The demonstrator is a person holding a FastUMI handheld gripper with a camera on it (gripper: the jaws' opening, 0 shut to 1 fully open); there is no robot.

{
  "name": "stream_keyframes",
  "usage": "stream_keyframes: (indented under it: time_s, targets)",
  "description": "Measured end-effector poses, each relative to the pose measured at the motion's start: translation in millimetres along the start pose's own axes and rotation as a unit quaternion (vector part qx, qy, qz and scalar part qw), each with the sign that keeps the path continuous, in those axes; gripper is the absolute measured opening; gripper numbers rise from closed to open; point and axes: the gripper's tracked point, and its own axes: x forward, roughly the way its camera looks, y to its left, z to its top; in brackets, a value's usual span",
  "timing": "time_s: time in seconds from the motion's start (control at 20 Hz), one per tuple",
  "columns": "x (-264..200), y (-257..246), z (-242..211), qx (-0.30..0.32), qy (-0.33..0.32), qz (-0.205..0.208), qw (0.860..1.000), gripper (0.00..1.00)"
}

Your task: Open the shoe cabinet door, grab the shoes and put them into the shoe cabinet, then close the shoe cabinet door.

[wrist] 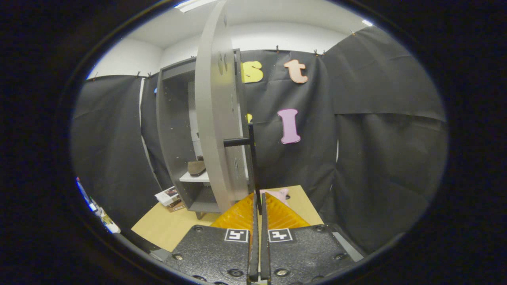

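- gripper [258, 206] – fingers drawn nearly together, just a thin slit between them; the lower end of the door handle [253, 166] sits in that slit, so they look clamped on it, tho actual pad contact is hard to see
- door handle: thin dark vertical bar, held off the door by a short dark standoff peg [236, 141] about mid-height; bar runs down into the gap betw. the fingertips
- cabinet door [216, 118]: grey panel, swung wide open, seen almost edge-on, rises straight up ahead of the fingers & curves w/ the lens; few small holes/fittings near its top
- shoe cabinet [170, 130]: grey, upright, open-fronted, to the left of the door; stands on short legs on the wood-coloured floor [166, 227]
- shoe [197, 167] – brownish, low, lying on a pale shelf [194, 177] inside the cabinet, lower half; partly hidden by the door edge; can't tell if a 2nd shoe is behind it
- below that shelf another compartment, dark, contents not readable
- pinkish item [279, 194] on the floor just beyond the fingertips, right of the door's foot – mostly hidden, can't tell what it is
- small stack of boxes/booklets [169, 196] on the floor at the cabinet's left foot
- black cloth wall [380, 138] behind & to both sides; white wall + ceiling above it
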Motion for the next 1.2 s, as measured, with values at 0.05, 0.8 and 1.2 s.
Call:
stream_keyframes:
  time_s: [0.05, 0.8, 1.2]
  targets:
    - [-2.9, 0.3, 1.1, 0.002, -0.003, -0.006, 1.000, 0.05]
    - [-21.9, 66.0, -44.4, -0.044, -0.018, -0.002, 0.999, 0.97]
    - [53.1, 139.8, -155.0, -0.063, 0.066, 0.061, 0.994, 0.98]
